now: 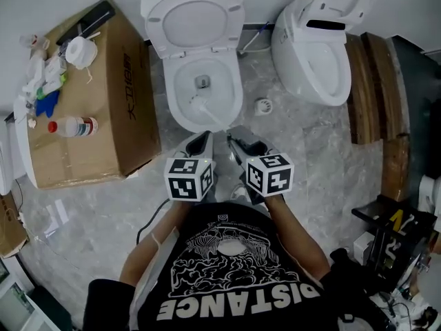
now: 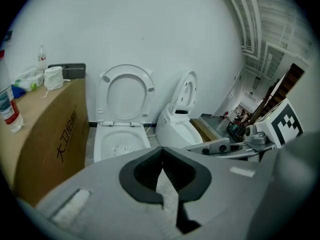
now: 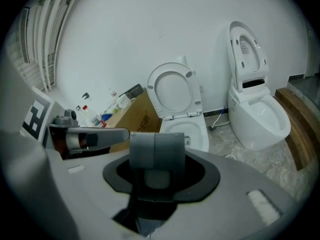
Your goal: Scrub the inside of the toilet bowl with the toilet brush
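Scrubbing step, as I judge it: R gripper (image 3: pixel 157 153) fingers clamped on toilet brush (image 1: pixel 201 103) handle, brush head down inside toilet bowl (image 1: pixel 180 81). L gripper (image 2: pixel 161 158) fingers closed, empty, just beside R. Next move needs firm grip and sweeps round bowl wall.

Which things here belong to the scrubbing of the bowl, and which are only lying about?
For the job:
- brush, its head down in the bowl
- right tongs, shut on the brush
- open toilet
- left tongs, shut and empty

Lying about:
- second toilet
- box
- bottle on the box
- wooden boards
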Demonstrator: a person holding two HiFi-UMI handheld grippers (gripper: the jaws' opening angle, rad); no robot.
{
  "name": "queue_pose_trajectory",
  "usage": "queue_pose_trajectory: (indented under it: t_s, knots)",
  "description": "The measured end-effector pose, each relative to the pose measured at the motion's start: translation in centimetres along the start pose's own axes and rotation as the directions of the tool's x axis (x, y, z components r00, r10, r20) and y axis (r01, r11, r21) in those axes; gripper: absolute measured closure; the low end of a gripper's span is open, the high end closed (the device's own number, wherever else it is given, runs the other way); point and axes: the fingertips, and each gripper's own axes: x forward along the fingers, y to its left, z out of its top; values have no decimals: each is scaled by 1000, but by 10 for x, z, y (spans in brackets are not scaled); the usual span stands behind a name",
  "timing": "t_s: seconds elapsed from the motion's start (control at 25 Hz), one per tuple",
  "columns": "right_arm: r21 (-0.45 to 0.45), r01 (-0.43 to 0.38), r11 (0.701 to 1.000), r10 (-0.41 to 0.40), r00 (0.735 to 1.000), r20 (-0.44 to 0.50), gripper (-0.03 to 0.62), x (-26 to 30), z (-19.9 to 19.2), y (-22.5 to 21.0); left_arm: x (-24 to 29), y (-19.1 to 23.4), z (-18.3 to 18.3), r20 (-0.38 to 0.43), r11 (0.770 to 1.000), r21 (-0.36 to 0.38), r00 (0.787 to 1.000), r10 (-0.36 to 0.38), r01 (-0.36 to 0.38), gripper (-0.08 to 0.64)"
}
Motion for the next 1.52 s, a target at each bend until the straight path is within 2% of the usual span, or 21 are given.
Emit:
queue_pose_trajectory:
  t_s: [0.4, 0.76, 0.96, 1.28, 1.52]
  knots:
    - [-6, 57, 998, -58, 995, -86, 425, 63, 10, 8, 27, 54, 11, -40, 997, -37, 997, -62, 60, 561]
    - [-5, 37, 999, -38, 989, -144, 425, 106, -6, 4, 49, 73, -7, -92, 997, -43, 993, -67, 63, 561]
    - [1, 37, 999, -36, 982, -188, 425, 136, -23, -16, 64, 87, -20, -110, 997, -59, 992, -55, 48, 561]
    - [-1, -20, 1000, 20, 973, -232, 426, 180, -39, -22, 83, 113, -28, -124, 992, -122, 992, 6, -21, 561]
    - [5, -32, 999, 33, 982, -187, 426, 206, -18, -38, 92, 116, -23, -114, 984, -169, 993, 32, -52, 561]
